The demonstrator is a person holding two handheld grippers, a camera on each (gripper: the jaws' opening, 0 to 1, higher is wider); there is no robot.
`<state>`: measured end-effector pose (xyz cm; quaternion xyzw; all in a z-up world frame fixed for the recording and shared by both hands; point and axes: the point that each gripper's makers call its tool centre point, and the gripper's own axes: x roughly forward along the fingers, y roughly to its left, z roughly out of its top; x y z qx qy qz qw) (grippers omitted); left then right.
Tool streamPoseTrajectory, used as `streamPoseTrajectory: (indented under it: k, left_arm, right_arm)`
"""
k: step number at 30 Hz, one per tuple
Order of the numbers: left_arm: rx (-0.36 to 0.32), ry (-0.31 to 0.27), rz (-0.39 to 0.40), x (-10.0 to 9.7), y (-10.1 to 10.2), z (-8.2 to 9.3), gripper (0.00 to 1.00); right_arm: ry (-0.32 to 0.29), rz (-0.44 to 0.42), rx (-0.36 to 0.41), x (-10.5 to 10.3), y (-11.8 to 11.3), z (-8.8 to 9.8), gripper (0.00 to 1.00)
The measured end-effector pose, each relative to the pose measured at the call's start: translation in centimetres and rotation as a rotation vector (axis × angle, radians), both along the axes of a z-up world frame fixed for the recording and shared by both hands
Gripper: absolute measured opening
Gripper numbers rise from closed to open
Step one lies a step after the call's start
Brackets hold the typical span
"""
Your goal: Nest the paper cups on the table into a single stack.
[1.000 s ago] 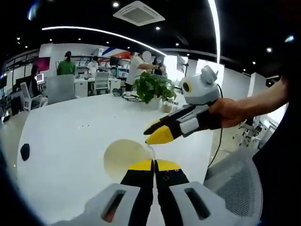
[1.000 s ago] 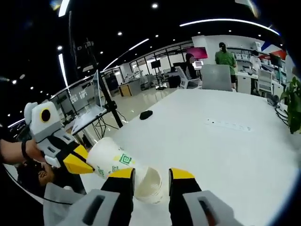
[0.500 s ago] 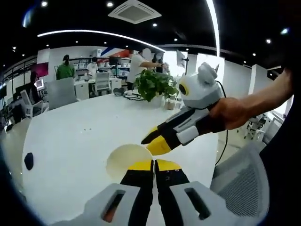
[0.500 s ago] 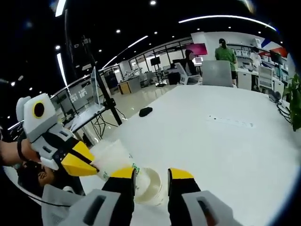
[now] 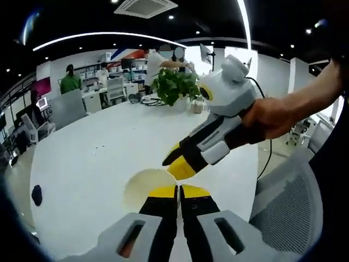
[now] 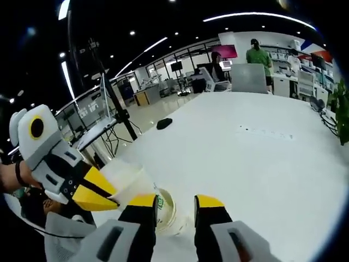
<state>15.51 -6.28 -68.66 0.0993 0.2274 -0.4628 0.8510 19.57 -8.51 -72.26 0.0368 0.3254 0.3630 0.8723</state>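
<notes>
Cup (image 6: 128, 180) sits at the near edge of the surface (image 6: 256, 158), lying over sideways, held by its rim in my left tongs (image 6: 112, 201). In the left gripper view the cup mouth (image 5: 146, 183) opens just ahead of my left tongs (image 5: 178, 191), whose tips are together, pinching the paper rim. A second, smaller cup (image 6: 166, 215) lies between the jaws of my right tongs (image 6: 175, 201); those jaws stand apart, and I cannot tell whether they touch its wall. It seems partly inside or right against the first cup; the overlap is hidden by the jaws.

Judged step: seating one cup into the other. To do it well:
- keep the two cup axes in line before pushing; a tilted cup will jam on the rim
- hold the left pinch steady as an anchor, move only the right
- press lightly, since paper wall dents easily
- keep both off the surface edge, as a drop there means the floor

Farther off: a small dark object (image 6: 163, 124) on the surface, a plant (image 5: 173, 87), people at desks.
</notes>
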Motion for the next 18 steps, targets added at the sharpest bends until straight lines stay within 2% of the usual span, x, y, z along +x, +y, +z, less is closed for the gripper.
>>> streamPoseTrajectory:
  k: [9,18]
  left_arm:
    - [-0.004,0.029,0.002,-0.1,-0.7,-0.6,0.0]
    - [0.001,0.071,0.002,-0.3,-1.2,-1.9,0.0]
  right_arm:
    - [0.012,-0.014,-0.001,0.3,-0.8,-0.4,0.25]
    - [0.026,-0.028,-0.028,-0.3,-1.9,-1.1,0.25]
